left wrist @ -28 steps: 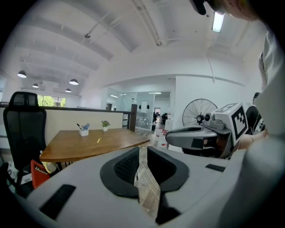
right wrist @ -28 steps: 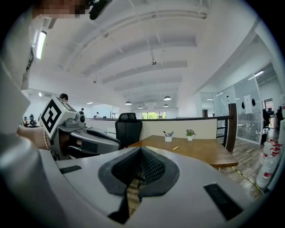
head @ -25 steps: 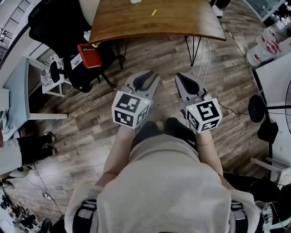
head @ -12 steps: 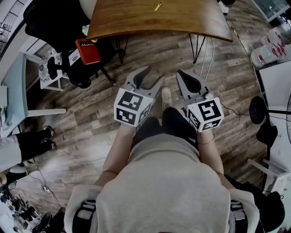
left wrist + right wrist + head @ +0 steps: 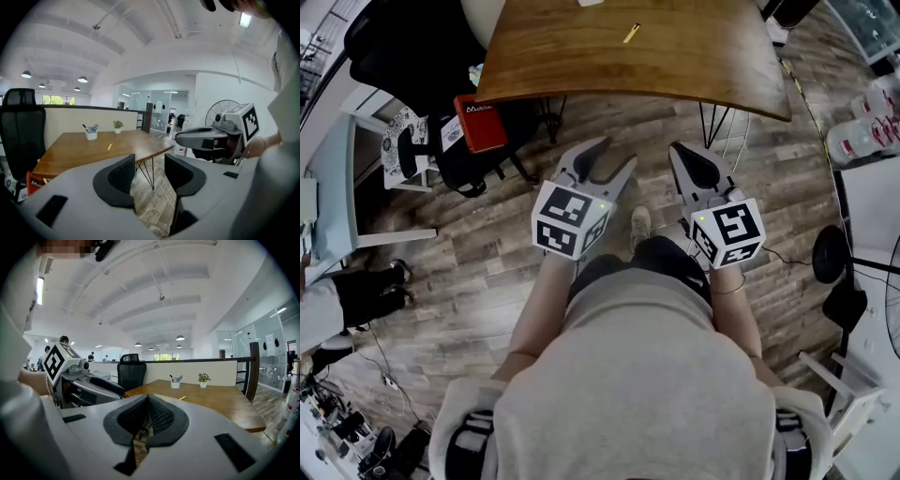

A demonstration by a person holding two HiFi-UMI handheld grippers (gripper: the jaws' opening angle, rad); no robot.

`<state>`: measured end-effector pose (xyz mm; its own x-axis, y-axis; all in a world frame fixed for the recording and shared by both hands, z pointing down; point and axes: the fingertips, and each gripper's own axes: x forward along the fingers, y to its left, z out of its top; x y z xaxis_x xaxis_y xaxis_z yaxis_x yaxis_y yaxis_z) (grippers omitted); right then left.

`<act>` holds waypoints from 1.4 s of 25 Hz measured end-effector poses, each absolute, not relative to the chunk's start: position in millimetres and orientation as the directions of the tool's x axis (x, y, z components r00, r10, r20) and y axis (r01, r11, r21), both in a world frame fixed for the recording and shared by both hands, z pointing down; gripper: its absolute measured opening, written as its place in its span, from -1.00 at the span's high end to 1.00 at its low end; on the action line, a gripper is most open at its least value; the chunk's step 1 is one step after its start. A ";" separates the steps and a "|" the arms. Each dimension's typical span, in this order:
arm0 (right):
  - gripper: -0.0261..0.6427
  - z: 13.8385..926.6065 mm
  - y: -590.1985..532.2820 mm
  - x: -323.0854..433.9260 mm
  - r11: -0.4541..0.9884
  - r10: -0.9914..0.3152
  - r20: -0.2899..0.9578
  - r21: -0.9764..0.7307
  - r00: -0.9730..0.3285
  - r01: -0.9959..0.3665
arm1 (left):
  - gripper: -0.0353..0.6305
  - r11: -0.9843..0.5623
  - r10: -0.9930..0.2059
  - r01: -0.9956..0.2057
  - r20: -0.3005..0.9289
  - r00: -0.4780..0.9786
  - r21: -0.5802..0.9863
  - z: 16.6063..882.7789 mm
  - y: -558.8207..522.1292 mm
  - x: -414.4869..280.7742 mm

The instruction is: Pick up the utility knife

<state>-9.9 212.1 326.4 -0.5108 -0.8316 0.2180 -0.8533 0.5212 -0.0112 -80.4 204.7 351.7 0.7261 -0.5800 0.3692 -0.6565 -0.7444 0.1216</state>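
Note:
The utility knife [image 5: 631, 34] is a small yellow bar lying on the wooden table [image 5: 675, 66] ahead of me, far beyond both grippers. It also shows in the left gripper view as the same yellow knife [image 5: 110, 146] and in the right gripper view, knife [image 5: 183, 397]. My left gripper [image 5: 617, 152] is held over the floor short of the table's near edge, jaws apart and closing slightly, with nothing between them. Beside it my right gripper [image 5: 678, 148] is shut and empty. The left gripper [image 5: 149, 161] and right gripper [image 5: 147, 399] both point at the table.
A white pen cup [image 5: 91, 135] and a small potted plant [image 5: 117, 126] stand on the table's far side. A black office chair [image 5: 412, 37] and a red box [image 5: 481, 115] sit at the table's left. Thin black table legs [image 5: 712, 117], cables and bottles [image 5: 862, 131] are to the right.
Both grippers have moved forward and the table has come nearer in the head view. The left gripper's jaws have opened from nearly closed. The right jaws stay shut.

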 end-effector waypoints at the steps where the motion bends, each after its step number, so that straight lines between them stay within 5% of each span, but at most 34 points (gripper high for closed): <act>1: 0.89 326.3 200.7 -5.2 0.526 -0.829 0.219 -0.013 -0.515 -0.851 | 0.29 -0.741 -0.586 -0.661 0.367 0.722 0.119 349.8 193.6 -76.5; 20: 0.89 334.1 74.8 43.2 0.623 -0.757 0.218 -0.046 -0.616 -0.781 | 0.29 -0.671 -0.641 -0.731 0.396 0.658 0.129 358.8 77.9 -21.3; 35: 0.89 352.2 9.3 76.3 0.550 -0.798 0.246 -0.074 -0.549 -0.832 | 0.26 -0.704 -0.591 -0.694 0.417 0.690 0.151 370.6 4.1 -2.5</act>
<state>76.3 9.3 352.2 -0.5495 -0.7985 0.2460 -0.8321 0.5497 -0.0744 -2.5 4.1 370.6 0.6904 -0.5909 0.4173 -0.6939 -0.7041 0.1509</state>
